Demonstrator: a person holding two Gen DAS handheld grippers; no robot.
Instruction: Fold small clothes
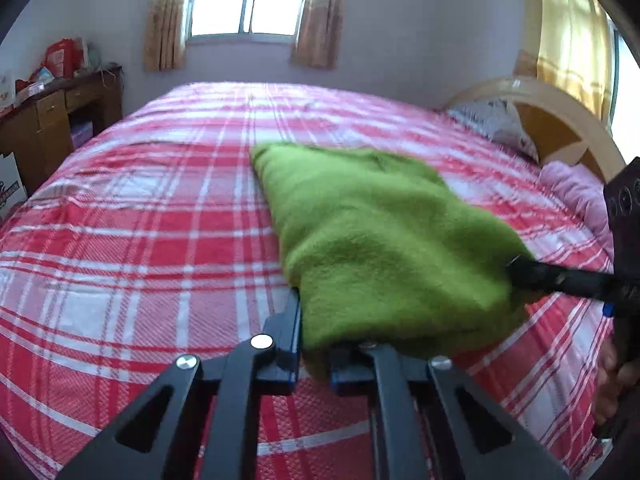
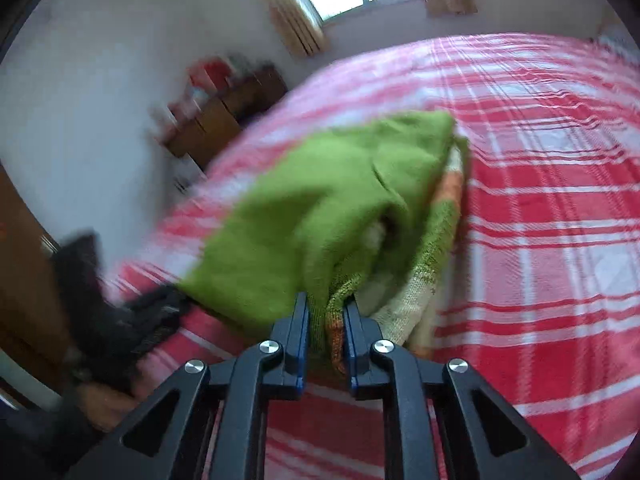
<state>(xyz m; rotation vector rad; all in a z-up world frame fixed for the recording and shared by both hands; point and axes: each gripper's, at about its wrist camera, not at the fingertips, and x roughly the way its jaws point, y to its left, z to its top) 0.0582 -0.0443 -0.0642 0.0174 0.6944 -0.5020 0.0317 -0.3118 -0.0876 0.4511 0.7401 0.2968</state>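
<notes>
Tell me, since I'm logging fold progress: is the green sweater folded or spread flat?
Folded: the green sweater is doubled over itself on the bed, layered edges showing, both the left gripper and right gripper gripping it.

The left gripper (image 1: 316, 336) pinches the near corner of a fuzzy green knitted garment (image 1: 372, 236) on the red-and-white plaid bedspread (image 1: 140, 240), the right gripper (image 1: 516, 270) (partly out of frame) clamping its far edge.

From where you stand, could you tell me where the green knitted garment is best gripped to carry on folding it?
Along its near edge, at the two corners, coming from the bed's near side. The green garment lies doubled on the checked bedspread, and its thick layered hem faces the grippers. The left gripper and right gripper are each shut on that edge, which seems the surest hold.
</notes>
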